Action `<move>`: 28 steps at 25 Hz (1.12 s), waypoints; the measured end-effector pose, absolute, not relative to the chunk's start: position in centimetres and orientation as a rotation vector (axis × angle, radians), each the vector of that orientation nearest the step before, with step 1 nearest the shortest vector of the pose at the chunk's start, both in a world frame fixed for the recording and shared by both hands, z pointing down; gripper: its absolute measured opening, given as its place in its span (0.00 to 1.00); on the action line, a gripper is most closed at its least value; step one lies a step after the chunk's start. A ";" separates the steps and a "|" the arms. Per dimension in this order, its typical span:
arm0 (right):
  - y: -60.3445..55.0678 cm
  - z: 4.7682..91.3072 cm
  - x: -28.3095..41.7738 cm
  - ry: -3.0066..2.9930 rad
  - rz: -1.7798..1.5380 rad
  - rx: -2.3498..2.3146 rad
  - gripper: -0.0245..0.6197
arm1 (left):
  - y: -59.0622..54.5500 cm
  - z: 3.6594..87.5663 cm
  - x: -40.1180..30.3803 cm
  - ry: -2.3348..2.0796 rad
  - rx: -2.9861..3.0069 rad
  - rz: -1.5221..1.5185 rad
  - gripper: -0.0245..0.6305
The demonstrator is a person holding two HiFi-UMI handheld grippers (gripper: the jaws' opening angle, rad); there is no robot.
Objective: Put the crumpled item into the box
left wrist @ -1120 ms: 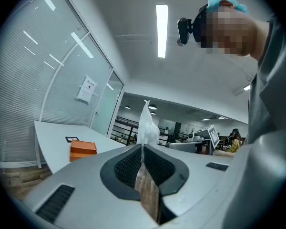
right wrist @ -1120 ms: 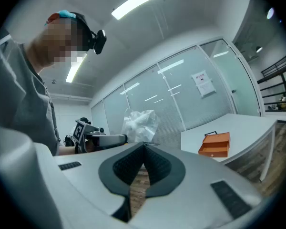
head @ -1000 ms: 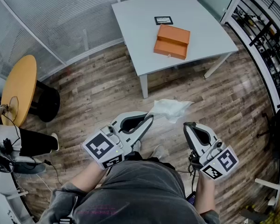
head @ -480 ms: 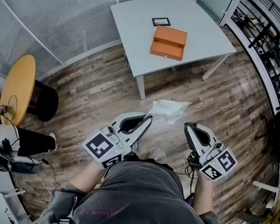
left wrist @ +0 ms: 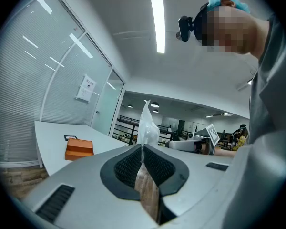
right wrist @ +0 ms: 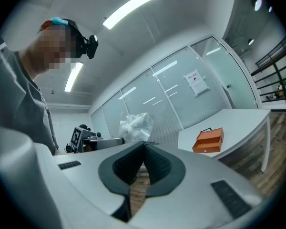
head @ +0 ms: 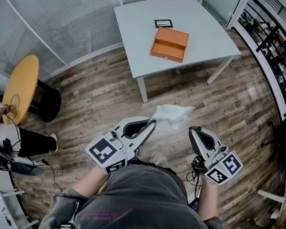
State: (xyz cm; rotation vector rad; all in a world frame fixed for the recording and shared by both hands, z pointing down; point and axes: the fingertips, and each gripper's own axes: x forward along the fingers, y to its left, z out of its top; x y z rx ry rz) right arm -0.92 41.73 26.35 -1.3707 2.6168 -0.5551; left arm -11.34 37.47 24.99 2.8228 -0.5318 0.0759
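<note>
left hand-held gripper point(left wrist: 143, 147): jaws closed on 1 thin fold of the crumpled item point(head: 174, 114); most of this white, half-clear wad sticks out beyond the tips
right hand-held gripper point(right wrist: 144, 143): jaws together with nothing between them; it is held beside the left one and does not touch the wad
place of the item: in the air over the wooden floor point(head: 100, 89), in front of the person, well apart from the box point(head: 169, 44)
box: orange, standing on the white worktop point(head: 195, 18) near a small dark card point(head: 163, 23); whether its top is open I cannot tell from here
step, as I judge: the item is on its way to the worktop; nothing is in the box yet
risk 1: only a small fold is pinched, so a quick swing could pull the wad free and drop it on the floor
risk 2: the wad looks light and springy; if it is let go above the rim and not inside, it may bounce or unfold out onto the worktop
risk 3: the box stands free, so a push from the jaws could slide it
risk 4: if the top is closed, the free right hand-held gripper must lift it first, or the wad will only rest on top
</note>
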 end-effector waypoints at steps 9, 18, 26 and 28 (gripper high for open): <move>42.0 26.8 1.3 2.618 -0.582 -1.332 0.04 | 38.1 24.7 -9.1 -0.559 2.844 0.096 0.08; 41.0 26.9 1.3 2.634 -0.591 -1.305 0.04 | 37.1 24.8 -9.1 -0.585 2.846 0.095 0.08; 39.9 27.7 3.1 2.624 -0.601 -1.348 0.04 | 35.2 25.5 -8.0 -0.581 2.836 0.066 0.08; 39.2 27.9 3.5 2.619 -0.611 -1.352 0.04 | 34.4 25.7 -7.8 -0.581 2.831 0.063 0.08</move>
